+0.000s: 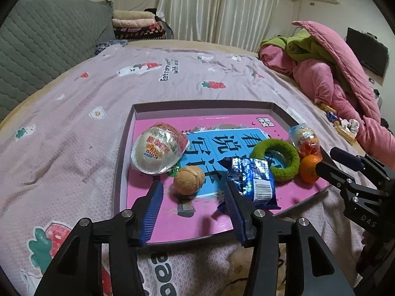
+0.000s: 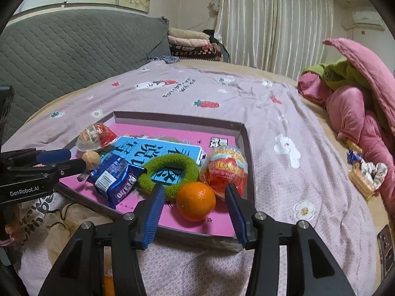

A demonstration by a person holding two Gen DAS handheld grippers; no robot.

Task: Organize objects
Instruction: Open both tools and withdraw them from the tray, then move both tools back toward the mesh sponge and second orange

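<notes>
Left gripper (image 1: pixel 193 188), right gripper (image 2: pixel 195 193): black angular linkage arms, silver round pivot screws, blue ribbed pads (image 2: pixel 154 212). White "GenRobot.AI" lettering on left gripper body.

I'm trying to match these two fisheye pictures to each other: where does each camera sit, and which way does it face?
Left wrist view: on the left gripper, angled down over the tray's near edge at the walnut; own open fingers show, with the right gripper at the right edge.
Right wrist view: on the right gripper, angled down at the orange; own open fingers show, the left gripper entering from the left.
Shared: tray, walnut, orange, blue snack packet, green ring, bedspread.
</notes>
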